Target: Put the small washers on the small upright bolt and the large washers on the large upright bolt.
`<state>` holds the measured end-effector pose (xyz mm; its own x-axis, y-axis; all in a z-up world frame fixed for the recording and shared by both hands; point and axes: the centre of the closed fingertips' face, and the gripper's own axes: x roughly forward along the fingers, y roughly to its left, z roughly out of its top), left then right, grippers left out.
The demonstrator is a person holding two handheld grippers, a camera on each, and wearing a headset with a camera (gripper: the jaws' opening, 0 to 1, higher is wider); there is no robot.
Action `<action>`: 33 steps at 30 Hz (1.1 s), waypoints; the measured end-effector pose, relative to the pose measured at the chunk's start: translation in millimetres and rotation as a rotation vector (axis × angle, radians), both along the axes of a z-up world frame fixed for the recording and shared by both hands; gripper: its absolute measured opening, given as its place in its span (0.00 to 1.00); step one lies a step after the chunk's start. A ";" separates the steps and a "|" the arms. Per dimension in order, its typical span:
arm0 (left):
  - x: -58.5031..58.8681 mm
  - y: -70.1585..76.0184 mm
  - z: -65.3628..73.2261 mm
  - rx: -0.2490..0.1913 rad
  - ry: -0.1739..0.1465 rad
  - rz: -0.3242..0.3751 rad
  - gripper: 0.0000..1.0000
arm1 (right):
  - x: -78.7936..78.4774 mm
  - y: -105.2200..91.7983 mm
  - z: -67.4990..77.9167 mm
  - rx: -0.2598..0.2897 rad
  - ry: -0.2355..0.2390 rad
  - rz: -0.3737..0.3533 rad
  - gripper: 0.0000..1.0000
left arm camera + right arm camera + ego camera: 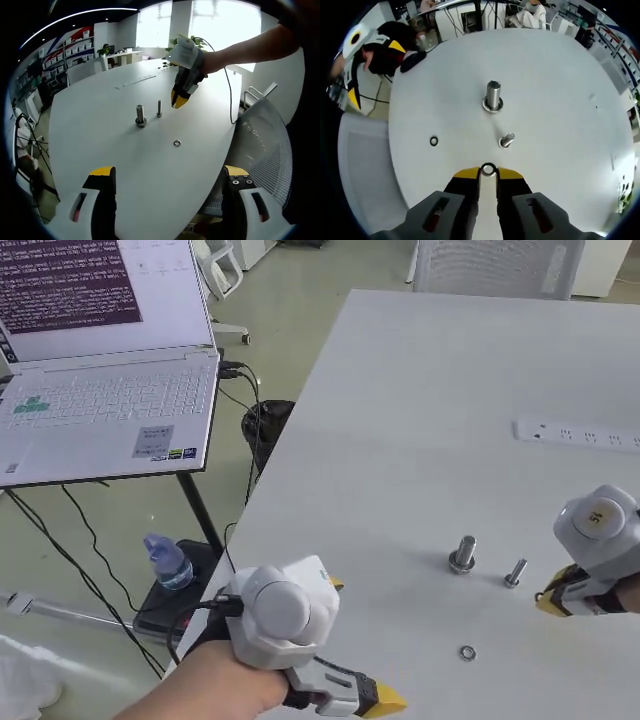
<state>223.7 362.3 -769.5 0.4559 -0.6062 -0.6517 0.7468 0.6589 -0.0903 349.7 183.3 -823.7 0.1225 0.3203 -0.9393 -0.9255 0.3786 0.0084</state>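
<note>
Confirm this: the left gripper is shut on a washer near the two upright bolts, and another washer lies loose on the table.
Wrong gripper. The right gripper view shows the right gripper shut on the washer, near the large bolt and small bolt; the left gripper is open and empty. The loose washer does lie on the table.

The surface (420,440) was plain white. The left hand-held gripper (168,172) and right hand-held gripper (488,173) each had a pale grey-white body, black jaws and yellow tips. The large bolt (462,555), small bolt (515,573), gripped washer (488,169) and loose washer (467,652) were bare silver metal. The laptop (100,400) was white, its screen dark purple with pale lines of text. The bottle (167,562) was blue.
</note>
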 end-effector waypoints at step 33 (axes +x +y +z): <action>-1.2 3.7 -5.2 0.000 0.023 0.010 0.84 | 31.7 26.7 19.2 -0.008 -0.057 0.061 0.13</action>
<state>222.5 366.0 -774.7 0.4470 -0.6012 -0.6624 0.7376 0.6666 -0.1072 381.4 210.0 -804.4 0.1567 0.3211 -0.9340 -0.9459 0.3209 -0.0483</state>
